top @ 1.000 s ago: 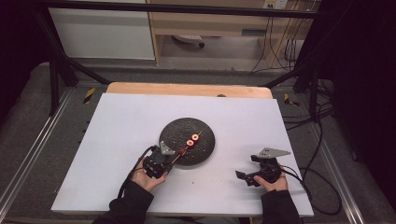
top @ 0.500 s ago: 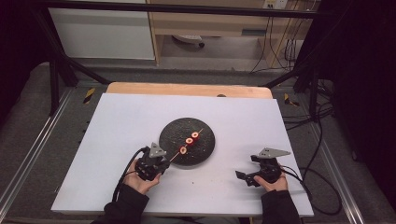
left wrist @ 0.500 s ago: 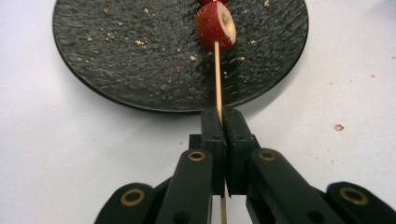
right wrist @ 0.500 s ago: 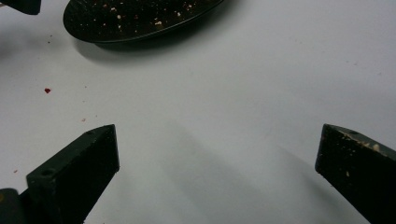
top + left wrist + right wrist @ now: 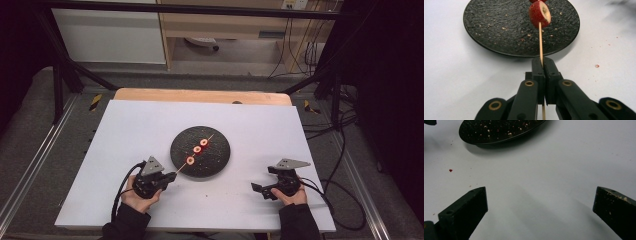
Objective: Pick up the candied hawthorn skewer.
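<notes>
A white desk (image 5: 150, 130) carries a round black plate (image 5: 215, 160) near its centre. A thin wooden skewer (image 5: 540, 42) threaded with red fruit slices (image 5: 539, 14) slants across the plate, its lower end reaching off the plate's rim toward the desk's front-left corner. The left gripper (image 5: 169, 177), held in a hand (image 5: 137, 197) near the front edge, has its fingers (image 5: 537, 72) pressed together on that end of the skewer. The right gripper (image 5: 257, 189) sits near the front-right corner, well apart from the plate, its fingers (image 5: 466, 210) spread wide with nothing between them. Red and pale crumbs (image 5: 450, 170) dot the desk.
</notes>
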{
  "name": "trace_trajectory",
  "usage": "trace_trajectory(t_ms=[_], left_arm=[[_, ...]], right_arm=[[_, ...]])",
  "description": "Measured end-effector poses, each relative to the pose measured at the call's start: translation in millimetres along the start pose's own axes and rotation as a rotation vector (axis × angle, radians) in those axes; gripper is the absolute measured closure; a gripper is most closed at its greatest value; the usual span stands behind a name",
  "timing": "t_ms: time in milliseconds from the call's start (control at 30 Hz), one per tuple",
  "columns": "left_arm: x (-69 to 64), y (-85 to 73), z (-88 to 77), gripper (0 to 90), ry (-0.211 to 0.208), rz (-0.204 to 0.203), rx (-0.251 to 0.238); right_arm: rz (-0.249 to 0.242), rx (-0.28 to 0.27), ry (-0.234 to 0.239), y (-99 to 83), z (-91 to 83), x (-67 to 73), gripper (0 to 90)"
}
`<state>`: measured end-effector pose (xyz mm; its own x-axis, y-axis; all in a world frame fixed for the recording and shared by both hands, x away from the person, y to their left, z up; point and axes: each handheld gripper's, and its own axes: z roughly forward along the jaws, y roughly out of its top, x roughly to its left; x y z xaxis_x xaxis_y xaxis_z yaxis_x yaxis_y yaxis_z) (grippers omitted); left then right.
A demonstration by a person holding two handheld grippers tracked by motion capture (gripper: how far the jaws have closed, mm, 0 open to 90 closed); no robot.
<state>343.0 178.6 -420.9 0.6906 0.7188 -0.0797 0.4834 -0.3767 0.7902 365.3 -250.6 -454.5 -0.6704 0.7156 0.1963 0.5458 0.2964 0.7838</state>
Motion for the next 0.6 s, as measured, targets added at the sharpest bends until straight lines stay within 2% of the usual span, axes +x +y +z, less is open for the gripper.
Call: trace_trajectory(t_ms=[67,333,600], left_arm=[[1.5,-2.7,-2.0,88.5,-0.015,-0.007,-0.015],[1.9,-8.1,-6.2,88.5,-0.028,-0.003,-0.061],[-0.2,-13.5,-5.9,88.5,-0.042,0.002,-0.072]], right_arm=[[0.005,-0.002,0.001,1.0,0.7,1.5,0.5],[0.016,-0.016,0.007,7.9,2.6,8.5,0.5],[0.028,-0.045,0.022,21.5,9.8,19.9,0.4]])
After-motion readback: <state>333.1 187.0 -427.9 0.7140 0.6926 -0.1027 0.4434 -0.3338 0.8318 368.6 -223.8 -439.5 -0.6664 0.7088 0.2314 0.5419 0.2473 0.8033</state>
